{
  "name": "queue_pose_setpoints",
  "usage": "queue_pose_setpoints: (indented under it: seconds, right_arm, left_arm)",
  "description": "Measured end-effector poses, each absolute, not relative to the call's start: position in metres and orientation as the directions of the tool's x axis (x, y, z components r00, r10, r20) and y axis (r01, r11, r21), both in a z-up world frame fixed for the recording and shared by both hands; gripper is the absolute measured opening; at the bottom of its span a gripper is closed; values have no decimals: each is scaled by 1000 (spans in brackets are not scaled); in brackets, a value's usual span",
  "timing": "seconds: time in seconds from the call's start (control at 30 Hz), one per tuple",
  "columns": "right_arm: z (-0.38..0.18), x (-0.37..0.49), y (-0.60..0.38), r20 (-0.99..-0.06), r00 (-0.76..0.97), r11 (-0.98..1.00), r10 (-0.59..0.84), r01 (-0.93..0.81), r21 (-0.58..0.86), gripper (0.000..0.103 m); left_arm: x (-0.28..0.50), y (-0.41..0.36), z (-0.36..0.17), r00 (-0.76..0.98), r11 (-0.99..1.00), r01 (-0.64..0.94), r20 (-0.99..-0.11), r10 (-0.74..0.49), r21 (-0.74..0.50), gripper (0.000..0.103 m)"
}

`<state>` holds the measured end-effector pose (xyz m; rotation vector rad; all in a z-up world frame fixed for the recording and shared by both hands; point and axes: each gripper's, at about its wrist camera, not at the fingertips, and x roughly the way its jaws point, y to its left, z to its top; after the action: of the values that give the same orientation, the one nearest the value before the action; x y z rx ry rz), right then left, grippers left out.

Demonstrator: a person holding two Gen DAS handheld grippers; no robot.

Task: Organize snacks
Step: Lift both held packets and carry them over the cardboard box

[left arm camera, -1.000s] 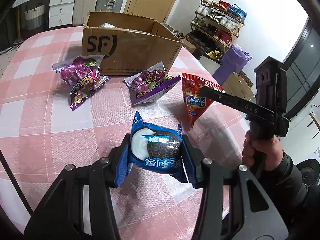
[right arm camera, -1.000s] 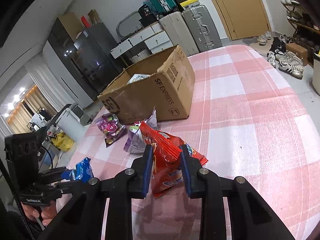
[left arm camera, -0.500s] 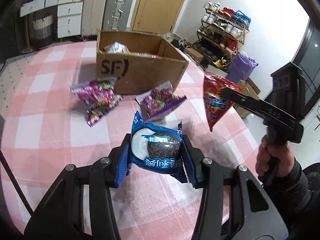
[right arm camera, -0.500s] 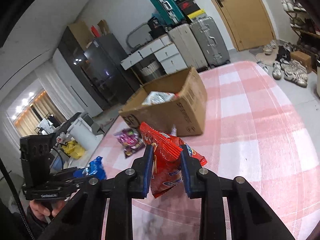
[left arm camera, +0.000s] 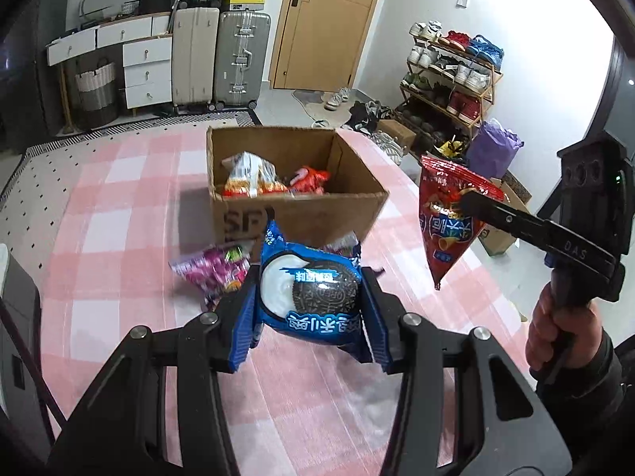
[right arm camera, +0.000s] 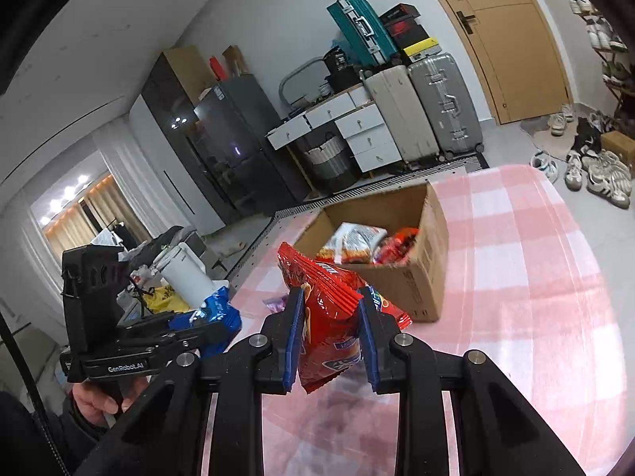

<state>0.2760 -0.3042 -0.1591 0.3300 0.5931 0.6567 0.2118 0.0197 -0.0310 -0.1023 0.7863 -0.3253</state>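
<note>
A: Progress? The left gripper (left arm camera: 309, 309), lower centre, is clenching the blue cookie pack (left arm camera: 311, 297); the right gripper (right arm camera: 329, 337) is grasping the red chip bag (right arm camera: 329, 317). Both are hanging above the checked table (left arm camera: 119, 238).

B: Purple packets (left arm camera: 212, 273) are lying mid-frame, unpacked. Beyond, the cardboard box (left arm camera: 301, 214) is holding several snacks; its open top is offering clear entry, walls rimming it.

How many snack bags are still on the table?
2 purple bags: one lies left of the blue Oreo pack, the other peeks out behind it, before the box. The pack may hide more.
</note>
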Motion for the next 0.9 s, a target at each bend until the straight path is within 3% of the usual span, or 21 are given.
queue_pose_setpoints:
  seconds: [0.67,0.9]
  right_arm:
    - [-87,353,-277,-355,634,722,687,-540,432,26]
    - [-87,390,-268,-372,637,734,676,-529,426,26]
  left_arm:
    - [327,19,30,675,952,247,-673,-302,-179,44]
    - [381,22,17,642,931,261,-674,-365,-255,44]
